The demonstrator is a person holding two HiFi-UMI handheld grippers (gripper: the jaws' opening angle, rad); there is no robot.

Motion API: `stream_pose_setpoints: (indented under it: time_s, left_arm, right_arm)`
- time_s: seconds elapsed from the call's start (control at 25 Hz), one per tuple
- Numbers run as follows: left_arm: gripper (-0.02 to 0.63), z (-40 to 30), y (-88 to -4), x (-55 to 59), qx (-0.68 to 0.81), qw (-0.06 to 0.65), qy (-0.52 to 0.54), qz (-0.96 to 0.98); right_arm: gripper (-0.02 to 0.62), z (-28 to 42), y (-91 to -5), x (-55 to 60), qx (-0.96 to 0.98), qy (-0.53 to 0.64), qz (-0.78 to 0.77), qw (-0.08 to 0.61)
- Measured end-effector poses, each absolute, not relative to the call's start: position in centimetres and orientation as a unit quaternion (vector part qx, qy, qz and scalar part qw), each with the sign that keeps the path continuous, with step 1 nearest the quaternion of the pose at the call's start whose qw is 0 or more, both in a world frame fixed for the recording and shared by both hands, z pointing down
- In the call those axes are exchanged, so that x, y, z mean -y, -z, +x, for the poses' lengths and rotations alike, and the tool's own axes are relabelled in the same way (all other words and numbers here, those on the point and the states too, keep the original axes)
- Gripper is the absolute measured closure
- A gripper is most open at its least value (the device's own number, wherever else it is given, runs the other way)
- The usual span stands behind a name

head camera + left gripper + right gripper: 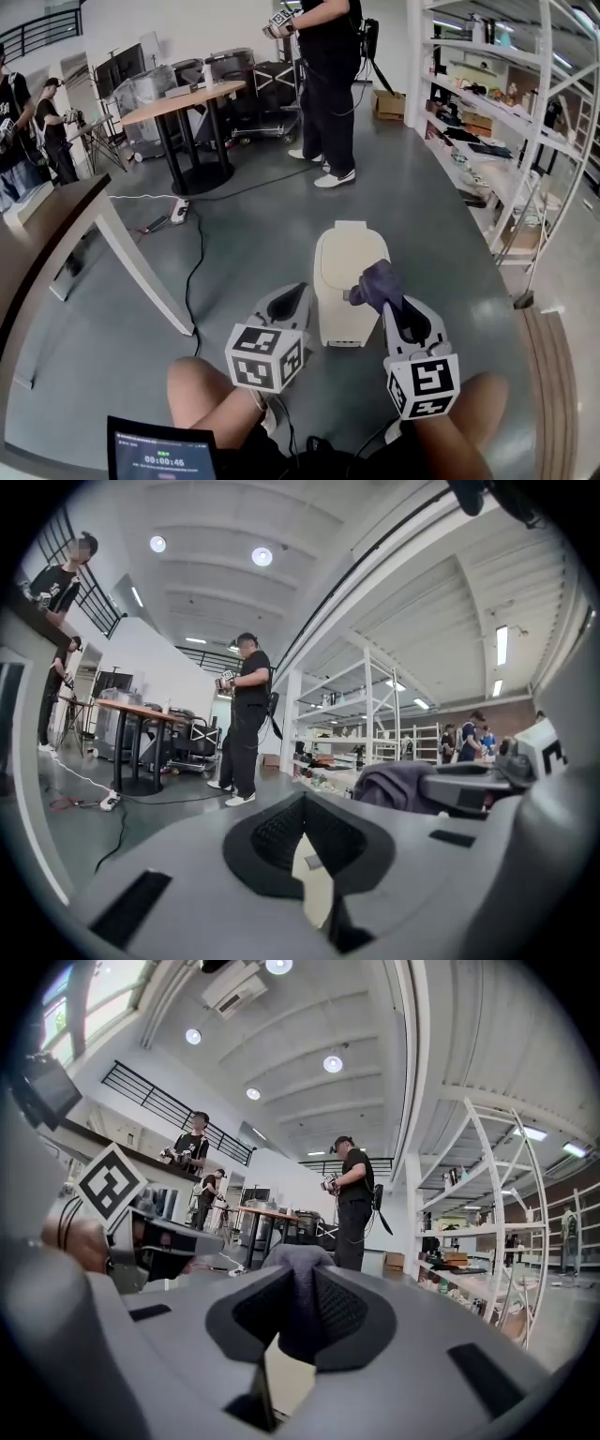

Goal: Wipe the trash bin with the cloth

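Your right gripper (394, 306) is clamped on the cloth (378, 284), which looks soft and limp, at the bin's (339, 272) near right side. Your left gripper (292, 298) is closed and empty. The bin looks light, so brace its left wall.

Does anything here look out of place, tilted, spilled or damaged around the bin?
Nothing stands out. The trash bin stands upright on the floor with its lid down, and there is no spill around it. The right gripper holds the bunched cloth by its top.

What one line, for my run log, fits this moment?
left gripper shut | right gripper shut on cloth | trash bin upright
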State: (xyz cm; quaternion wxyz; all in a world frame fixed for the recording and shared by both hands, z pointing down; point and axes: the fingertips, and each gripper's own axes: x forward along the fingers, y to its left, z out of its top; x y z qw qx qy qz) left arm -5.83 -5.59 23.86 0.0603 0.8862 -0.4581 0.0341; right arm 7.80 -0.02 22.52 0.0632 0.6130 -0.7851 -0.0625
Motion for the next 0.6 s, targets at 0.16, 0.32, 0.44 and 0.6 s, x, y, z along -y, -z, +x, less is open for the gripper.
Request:
stream_pose_setpoints:
  time_s: [0.16,0.32,0.44,0.6]
  left_arm:
    - [0.604,-6.1,-24.2,3.1,0.463,0.047,-0.027,0.885]
    - [0.604,-4.9,-24.6,1.3,0.459,0.052,-0.023,0.887]
    - [0.604,-4.4,-24.8,1.2,0.453,0.043,-0.028,0.890]
    - [0.604,-4.2,-25.0,1.1,0.450,0.023,-0.041,0.892]
  right_arm:
    - [0.527,8.4,-23.2,-2.0,0.782,0.051,0.619,0.051]
    - [0.528,9.6,-24.0,-3.4,0.781,0.036,0.622,0.041]
    - [0.528,9.4,-24.0,-3.4,0.780,0.047,0.623,0.044]
    - [0.528,8.8,-24.0,-3.7,0.778,0.057,0.623,0.052]
